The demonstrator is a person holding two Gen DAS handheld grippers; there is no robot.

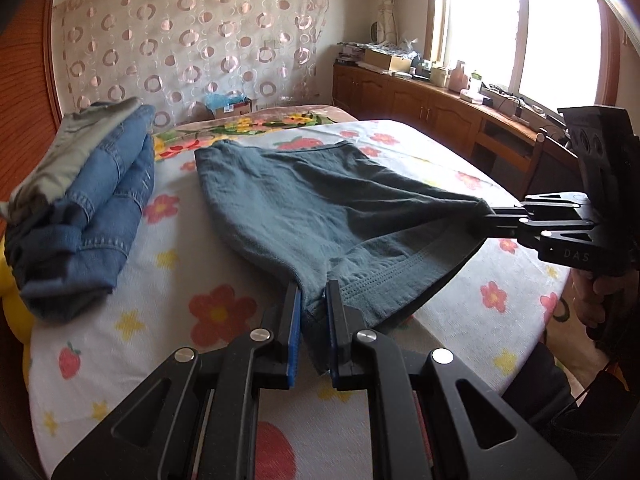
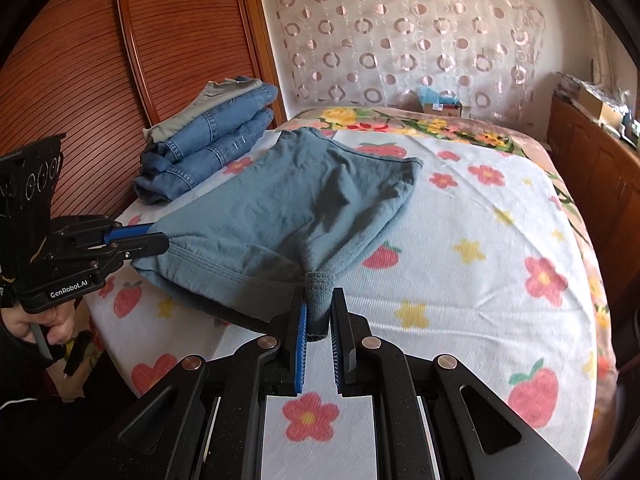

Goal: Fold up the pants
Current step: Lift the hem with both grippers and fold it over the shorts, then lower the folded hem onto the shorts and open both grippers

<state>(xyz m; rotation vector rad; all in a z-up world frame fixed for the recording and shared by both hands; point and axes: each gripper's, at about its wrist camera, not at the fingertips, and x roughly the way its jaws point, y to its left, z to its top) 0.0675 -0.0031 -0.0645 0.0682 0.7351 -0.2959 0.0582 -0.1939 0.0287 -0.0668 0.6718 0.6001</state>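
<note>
A pair of teal-blue short pants (image 1: 320,208) lies on the flowered bed sheet (image 1: 120,320), near edge lifted. My left gripper (image 1: 314,292) is shut on the near waistband corner. My right gripper (image 1: 486,220) shows at the right, shut on the other corner. In the right wrist view the pants (image 2: 288,200) stretch from my right gripper (image 2: 320,300), shut on a bunched corner, to my left gripper (image 2: 160,238) at the left, also clamped on the cloth.
A stack of folded jeans (image 1: 92,208) sits at the left of the bed, also in the right wrist view (image 2: 208,136). A wooden cabinet (image 1: 420,100) with clutter stands under the window. A wooden headboard (image 2: 80,60) lies behind the jeans.
</note>
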